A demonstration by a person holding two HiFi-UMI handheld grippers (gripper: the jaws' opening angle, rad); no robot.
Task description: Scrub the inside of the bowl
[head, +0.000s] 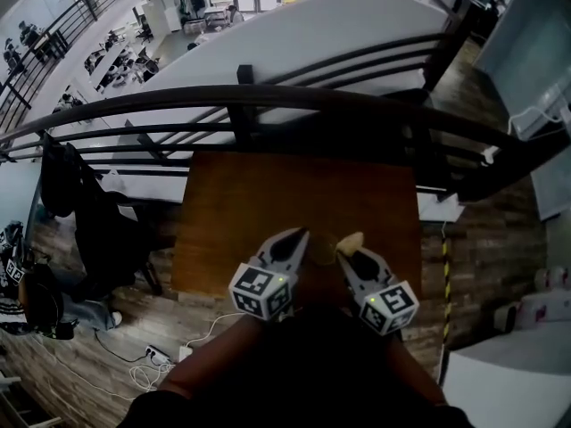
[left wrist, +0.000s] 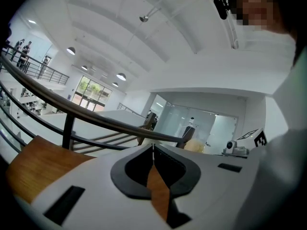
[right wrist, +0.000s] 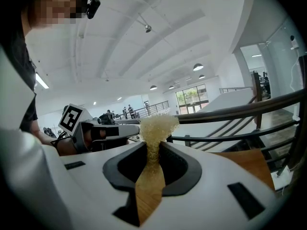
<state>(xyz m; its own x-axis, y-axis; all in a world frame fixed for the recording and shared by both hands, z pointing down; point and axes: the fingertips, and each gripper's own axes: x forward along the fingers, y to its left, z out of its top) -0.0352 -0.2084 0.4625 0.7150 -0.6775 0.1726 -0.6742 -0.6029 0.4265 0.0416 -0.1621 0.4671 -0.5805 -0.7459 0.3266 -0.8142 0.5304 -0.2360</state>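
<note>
No bowl shows in any view. In the head view both grippers hang low over the near edge of a brown wooden table [head: 250, 203]. My right gripper [head: 351, 251] is shut on a yellowish sponge [head: 350, 241]; in the right gripper view the sponge [right wrist: 156, 126] bulges out above the pinched jaws of the right gripper [right wrist: 153, 150]. My left gripper [head: 300, 236] is beside it on the left, and its jaws meet with nothing between them. The left gripper view shows the left gripper [left wrist: 153, 148] shut and empty, with the sponge [left wrist: 194, 146] off to its right.
A dark curved railing [head: 268, 101] runs just behind the table, with a drop to a lower floor beyond. A chair draped in dark clothing [head: 89, 221] stands left of the table. Cables and a power strip [head: 152, 359] lie on the floor at the near left.
</note>
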